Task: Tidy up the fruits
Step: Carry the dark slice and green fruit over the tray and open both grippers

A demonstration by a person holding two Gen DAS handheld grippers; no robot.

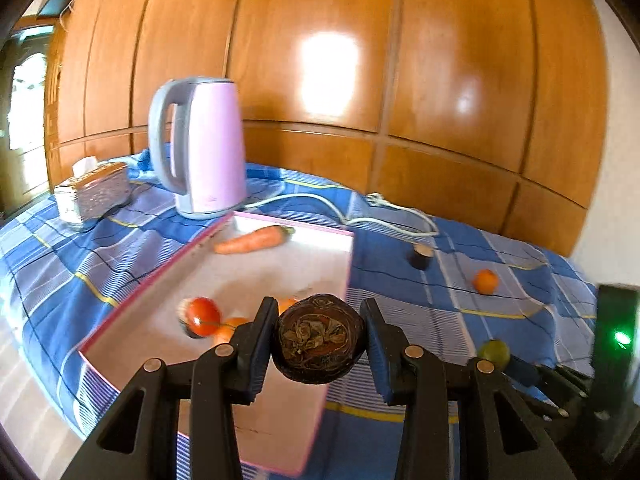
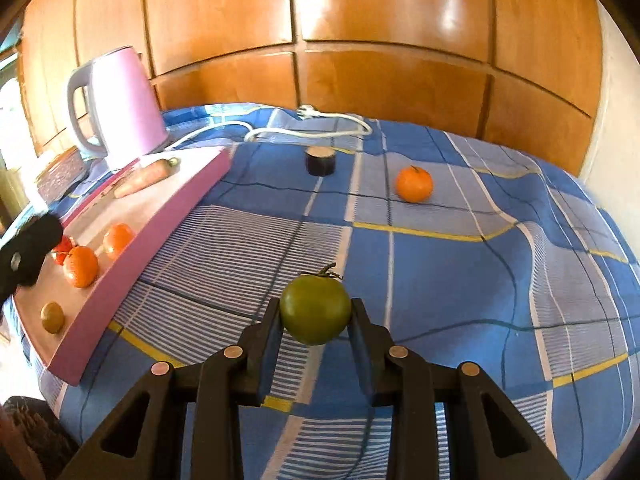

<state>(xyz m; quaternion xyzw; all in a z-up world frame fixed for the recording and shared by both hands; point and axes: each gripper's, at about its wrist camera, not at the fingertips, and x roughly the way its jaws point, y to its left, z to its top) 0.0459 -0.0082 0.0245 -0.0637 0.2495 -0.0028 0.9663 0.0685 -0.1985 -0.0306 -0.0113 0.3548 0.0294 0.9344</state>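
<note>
left gripper [image 1: 320, 340]: clamped on a dark wrinkled fruit [image 1: 319, 338], held just over the tray's near right edge.
right gripper [image 2: 316, 320]: narrow, clamped on a green tomato [image 2: 315, 309], above the checked bedcover [image 2: 460, 280].
tray [image 2: 160, 224]: lies to the left of the right gripper, its long axis running away from the camera toward the kettle; the pink wall stands between the green tomato and the tray floor.
nearer hand: the left one, already at the tray; the right is further off and, I judge, must go left and over the wall.
in tray, near to far: a small brown fruit [image 2: 52, 317], two oranges [image 2: 81, 266], a red tomato [image 1: 204, 316], a carrot [image 1: 250, 240].
loose on the bedcover: an orange [image 2: 414, 184], then a dark cut piece [image 2: 320, 161].
beyond: kettle [image 1: 204, 148] and its white cord [image 2: 312, 130].
</note>
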